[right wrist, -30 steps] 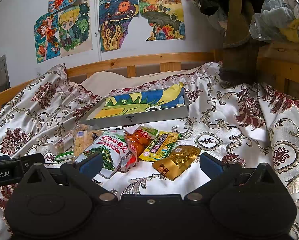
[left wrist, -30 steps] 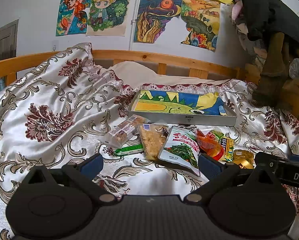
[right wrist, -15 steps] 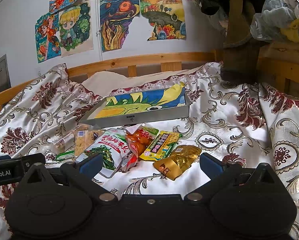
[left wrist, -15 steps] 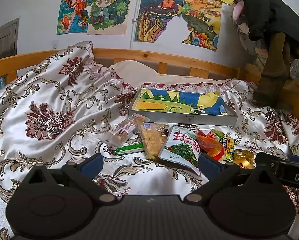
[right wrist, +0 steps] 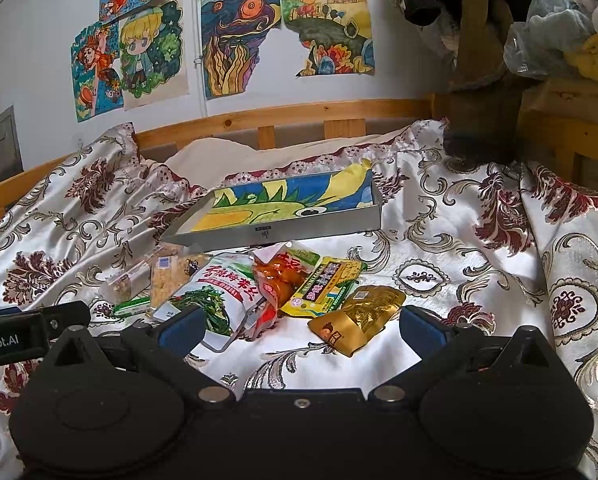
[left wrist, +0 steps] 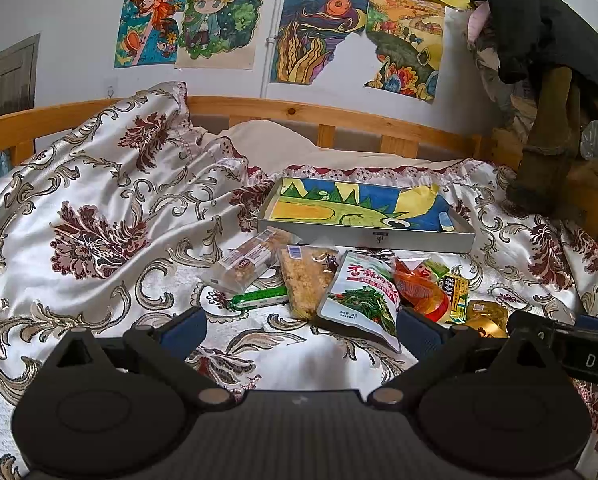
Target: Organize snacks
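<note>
**Left wrist view.** Your left gripper point(left wrist: 299, 330): fingers spread wide, nothing between them, poised above the bedspread point(left wrist: 99, 216).
- Tray point(left wrist: 365, 236), shallow, lined with a coloured drawing, no snacks in it; it lies beyond the snacks.
- Snack row, left to right: clear biscuit pack point(left wrist: 246, 262), green stick point(left wrist: 259, 298), crumbly bar point(left wrist: 305, 278), white vegetable pouch point(left wrist: 361, 294), orange pack point(left wrist: 419, 286). Several overlap or touch.

**Right wrist view.** Your right gripper point(right wrist: 299, 326): fingers likewise wide apart and bare.
- Gold pouch point(right wrist: 359, 314), nearest, lying between your fingertips' lines but lower, on the cloth, not gripped.
- Yellow-green packet point(right wrist: 325, 284), touching the gold pouch's far corner.
- Same tray point(right wrist: 283, 230) beyond the row, tilted on the soft bedding.

**Step in hand.** Judged: the very start; no snack has gone into the tray.

**Next move.** Likely you lower one gripper onto an end item, gold pouch or biscuit pack, and close on an edge. The pouches look slippery and the bedding yields, so press lightly and grip a seam.
</note>
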Demonstrator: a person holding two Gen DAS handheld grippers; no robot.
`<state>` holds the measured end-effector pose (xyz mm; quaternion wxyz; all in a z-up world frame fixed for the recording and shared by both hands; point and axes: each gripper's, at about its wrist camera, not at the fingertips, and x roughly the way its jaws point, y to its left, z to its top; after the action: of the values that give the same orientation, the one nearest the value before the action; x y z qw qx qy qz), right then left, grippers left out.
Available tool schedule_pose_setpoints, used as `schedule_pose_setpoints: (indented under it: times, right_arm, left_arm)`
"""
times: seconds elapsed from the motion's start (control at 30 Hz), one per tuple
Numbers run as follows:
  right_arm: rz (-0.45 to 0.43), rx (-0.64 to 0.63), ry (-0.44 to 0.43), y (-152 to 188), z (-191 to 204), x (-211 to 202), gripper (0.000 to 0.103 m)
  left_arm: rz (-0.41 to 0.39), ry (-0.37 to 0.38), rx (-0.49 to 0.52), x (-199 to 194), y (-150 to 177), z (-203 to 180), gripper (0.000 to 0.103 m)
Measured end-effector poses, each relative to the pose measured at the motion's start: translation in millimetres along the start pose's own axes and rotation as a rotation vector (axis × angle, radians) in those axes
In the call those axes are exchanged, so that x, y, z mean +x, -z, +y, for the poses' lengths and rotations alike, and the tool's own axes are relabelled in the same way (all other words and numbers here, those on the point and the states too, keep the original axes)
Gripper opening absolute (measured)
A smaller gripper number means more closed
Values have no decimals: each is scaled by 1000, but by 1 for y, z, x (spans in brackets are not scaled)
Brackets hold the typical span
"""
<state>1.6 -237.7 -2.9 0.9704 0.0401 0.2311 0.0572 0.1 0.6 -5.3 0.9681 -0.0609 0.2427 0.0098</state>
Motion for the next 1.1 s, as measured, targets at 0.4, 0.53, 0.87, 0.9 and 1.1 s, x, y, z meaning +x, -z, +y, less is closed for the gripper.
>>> schedule_pose_setpoints:
  times: [0.4,0.53,0.87,0.9,1.1]
  right_arm:
    - [5,1,-3,-2,-1,-1,102]
    - [3,0,-1,-2,-1,0,102]
    - [5,0,-2,-2,0,-1,102]
    - [4,-1,-1,-1,0,0,102]
    - [6,2,-2,-2,-2,1,102]
  left_arm:
    - [1,-4,-4,0,0,1,103]
    - [0,-4,-4,0,-1,2,103]
    - [-7,-9,-12,-1,-5,2,103]
    - [-7,-9,-12,-1,-5,2,103]
    - [-10,-11,-10,-2,-6,0,103]
